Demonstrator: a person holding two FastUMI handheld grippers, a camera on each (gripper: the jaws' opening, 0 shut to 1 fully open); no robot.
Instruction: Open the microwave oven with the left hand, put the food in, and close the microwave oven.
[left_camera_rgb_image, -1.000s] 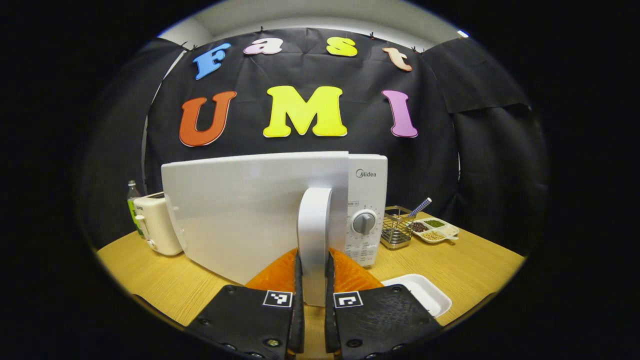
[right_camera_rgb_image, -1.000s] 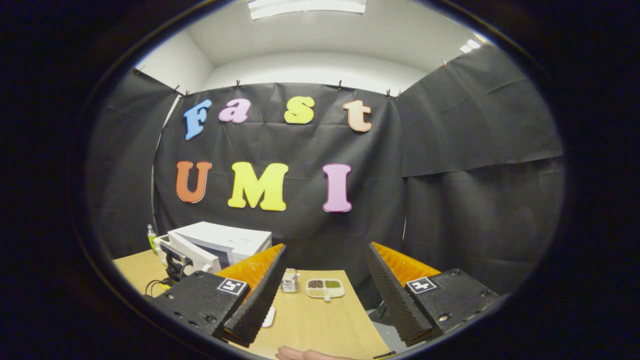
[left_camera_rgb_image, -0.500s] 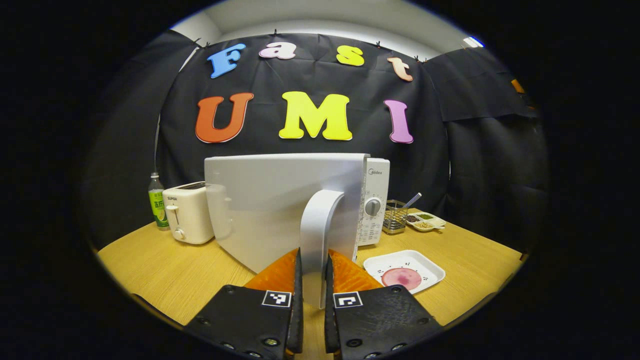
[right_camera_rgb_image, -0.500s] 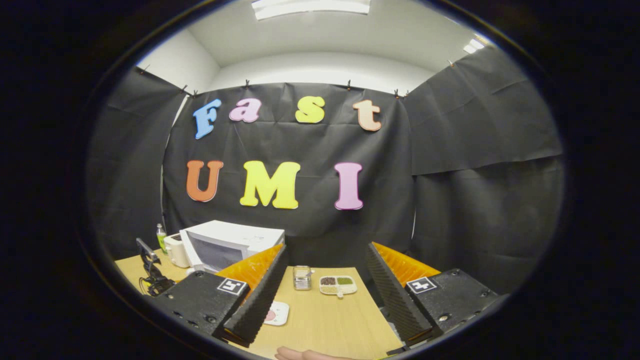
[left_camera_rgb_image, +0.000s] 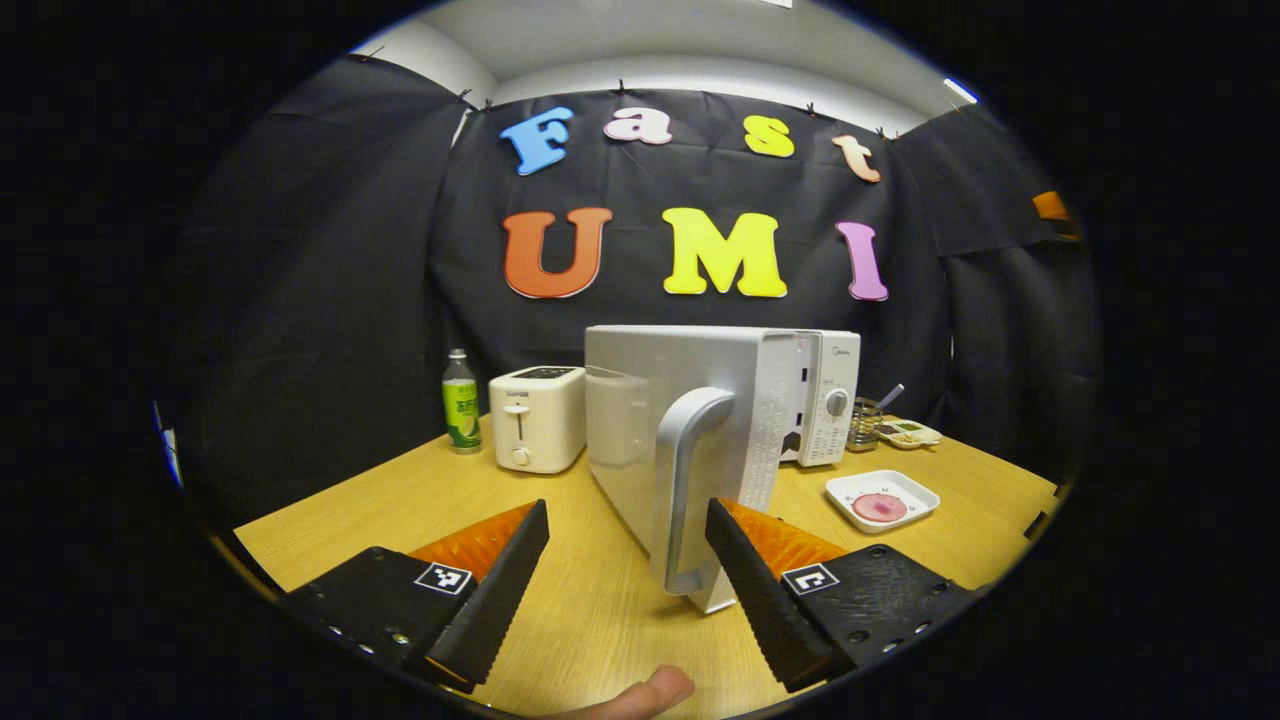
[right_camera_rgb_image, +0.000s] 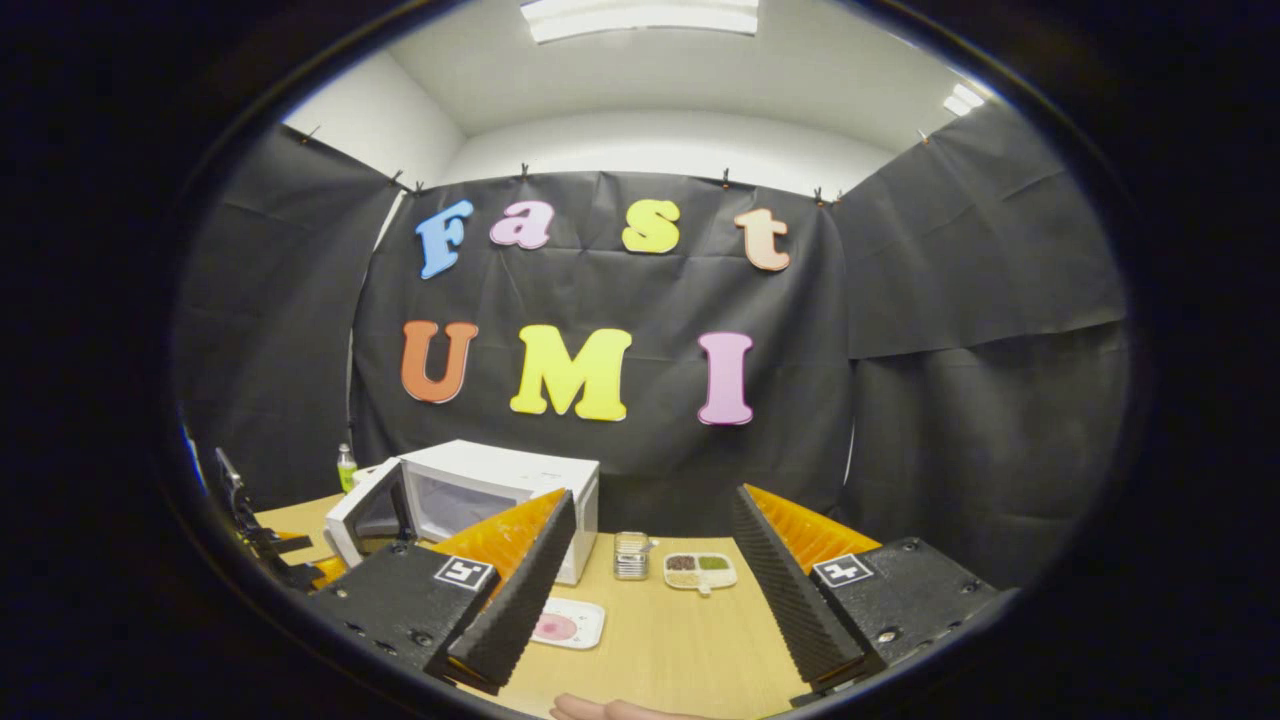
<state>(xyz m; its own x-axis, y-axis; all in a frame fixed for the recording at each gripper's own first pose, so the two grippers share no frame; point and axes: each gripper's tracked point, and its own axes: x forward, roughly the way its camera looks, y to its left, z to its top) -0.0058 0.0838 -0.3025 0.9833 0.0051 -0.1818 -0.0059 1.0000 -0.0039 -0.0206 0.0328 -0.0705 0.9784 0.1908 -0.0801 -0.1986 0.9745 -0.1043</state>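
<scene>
Standing swung open, the microwave door (left_camera_rgb_image: 640, 420) marks opening as done, left tongs (left_camera_rgb_image: 625, 570) spread off its handle (left_camera_rgb_image: 685, 480), right tongs (right_camera_rgb_image: 645, 570) spread and empty; next they must fetch the food tray (right_camera_rgb_image: 568, 624) lying on the bench (left_camera_rgb_image: 420, 500), right of the oven.

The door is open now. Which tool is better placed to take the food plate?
Right, probably. The right tool is open with the food plate just below it; the left tool is open beside the microwave door handle.
</scene>
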